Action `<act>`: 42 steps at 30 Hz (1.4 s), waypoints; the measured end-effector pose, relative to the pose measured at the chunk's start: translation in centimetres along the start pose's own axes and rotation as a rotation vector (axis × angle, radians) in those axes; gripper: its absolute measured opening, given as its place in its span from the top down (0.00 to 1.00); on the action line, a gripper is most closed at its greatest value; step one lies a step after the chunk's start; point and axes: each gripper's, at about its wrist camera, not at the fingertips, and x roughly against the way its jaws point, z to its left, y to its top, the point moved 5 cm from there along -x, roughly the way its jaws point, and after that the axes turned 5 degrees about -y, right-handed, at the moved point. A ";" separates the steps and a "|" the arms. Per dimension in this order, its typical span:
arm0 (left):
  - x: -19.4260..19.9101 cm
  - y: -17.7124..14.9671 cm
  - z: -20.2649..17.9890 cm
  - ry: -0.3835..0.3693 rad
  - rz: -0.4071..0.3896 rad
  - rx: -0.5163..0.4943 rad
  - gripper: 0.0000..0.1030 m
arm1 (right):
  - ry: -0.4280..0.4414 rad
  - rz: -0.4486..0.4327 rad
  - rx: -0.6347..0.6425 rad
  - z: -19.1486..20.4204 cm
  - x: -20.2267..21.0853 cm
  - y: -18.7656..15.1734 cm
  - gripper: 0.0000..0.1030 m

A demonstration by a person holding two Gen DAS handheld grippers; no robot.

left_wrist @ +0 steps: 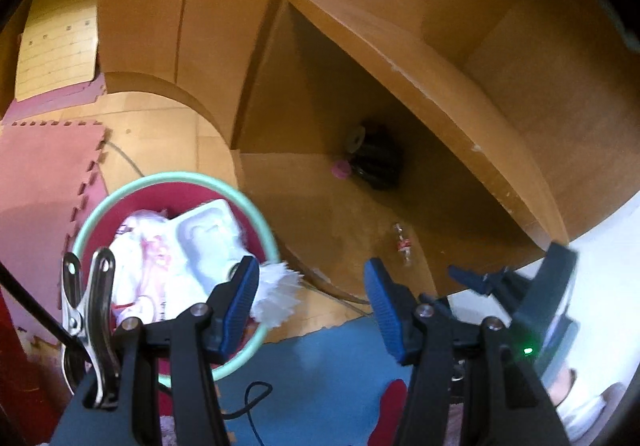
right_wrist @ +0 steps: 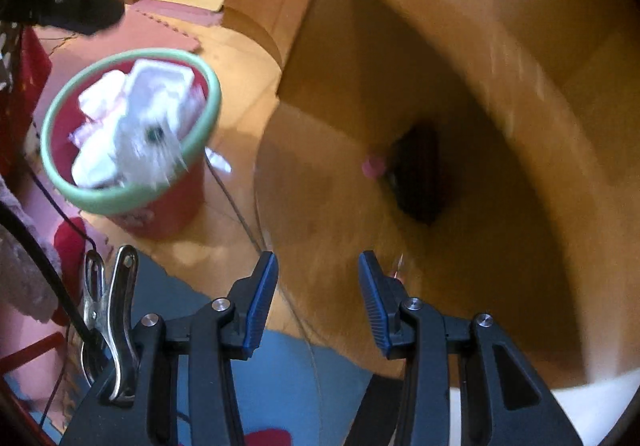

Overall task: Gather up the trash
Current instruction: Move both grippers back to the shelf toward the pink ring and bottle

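Note:
A red trash bin with a mint-green rim [left_wrist: 256, 217] [right_wrist: 120, 197] stands on the wooden floor, filled with white foam packaging [left_wrist: 204, 238] [right_wrist: 156, 93] and white crumpled paper [left_wrist: 276, 298] [right_wrist: 160, 157] at its edge. My left gripper [left_wrist: 312, 286] is open and empty, just right of the bin. My right gripper [right_wrist: 318, 278] is open and empty, to the right of the bin and over the floor; it also shows in the left wrist view [left_wrist: 516, 278]. A small clear wrapper with red print [left_wrist: 403, 244] lies on the floor under the desk.
A wooden desk [left_wrist: 420, 77] [right_wrist: 500, 45] arches over a dark recess holding a black object [left_wrist: 376, 161] [right_wrist: 420, 173] and a small pink item [left_wrist: 342, 167] [right_wrist: 374, 165]. Pink foam mats [left_wrist: 44, 173] lie left, a blue mat [left_wrist: 320, 366] below. Cables cross the floor.

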 end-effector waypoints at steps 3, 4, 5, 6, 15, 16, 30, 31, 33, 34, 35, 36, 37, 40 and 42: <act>-1.2 0.0 -1.3 -0.017 0.000 -0.014 0.44 | 0.010 0.045 -0.054 -1.3 -1.6 -1.7 0.59; -1.8 -0.1 -1.9 -0.025 0.005 -0.021 0.44 | 0.009 0.057 -0.061 -1.7 -2.0 -2.1 0.59; -2.2 -0.2 -2.3 -0.028 0.008 -0.025 0.44 | 0.008 0.073 -0.068 -2.1 -2.4 -2.5 0.59; -2.9 -0.3 -2.8 -0.032 0.014 -0.029 0.44 | 0.008 0.096 -0.072 -2.7 -3.1 -3.0 0.59; -8.7 -2.3 -5.5 0.002 0.044 -0.062 0.44 | -0.006 0.228 0.044 -5.7 -8.9 -6.7 0.59; -9.5 -2.4 -5.6 0.004 0.045 -0.057 0.44 | -0.008 0.232 0.055 -5.9 -9.6 -7.0 0.59; -21.7 -2.3 -6.8 0.089 0.117 -0.024 0.44 | -0.008 0.212 -0.101 -10.6 -16.4 -8.8 0.59; -22.5 -2.1 -6.9 0.102 0.117 -0.036 0.44 | -0.008 0.202 -0.121 -10.8 -16.9 -8.9 0.59; -24.2 -1.5 -6.9 0.134 0.116 -0.061 0.44 | -0.026 0.186 -0.162 -11.3 -17.9 -9.0 0.59; -25.1 -1.2 -6.8 0.148 0.117 -0.069 0.44 | -0.039 0.174 -0.193 -11.8 -18.5 -9.0 0.59; -25.7 -1.0 -6.7 0.157 0.117 -0.074 0.44 | -0.044 0.163 -0.229 -12.2 -19.0 -9.0 0.59; -26.5 -0.6 -6.5 0.170 0.118 -0.078 0.44 | -0.047 0.156 -0.265 -12.5 -19.6 -9.1 0.59; -27.2 -0.2 -6.3 0.180 0.115 -0.081 0.44 | -0.046 0.153 -0.289 -12.7 -20.0 -9.1 0.59; -28.9 1.0 -6.0 0.208 0.098 -0.103 0.44 | -0.043 0.131 -0.336 -13.1 -21.1 -9.0 0.59; -30.0 1.5 -5.9 0.228 0.090 -0.128 0.44 | -0.047 0.105 -0.347 -13.1 -21.6 -8.8 0.59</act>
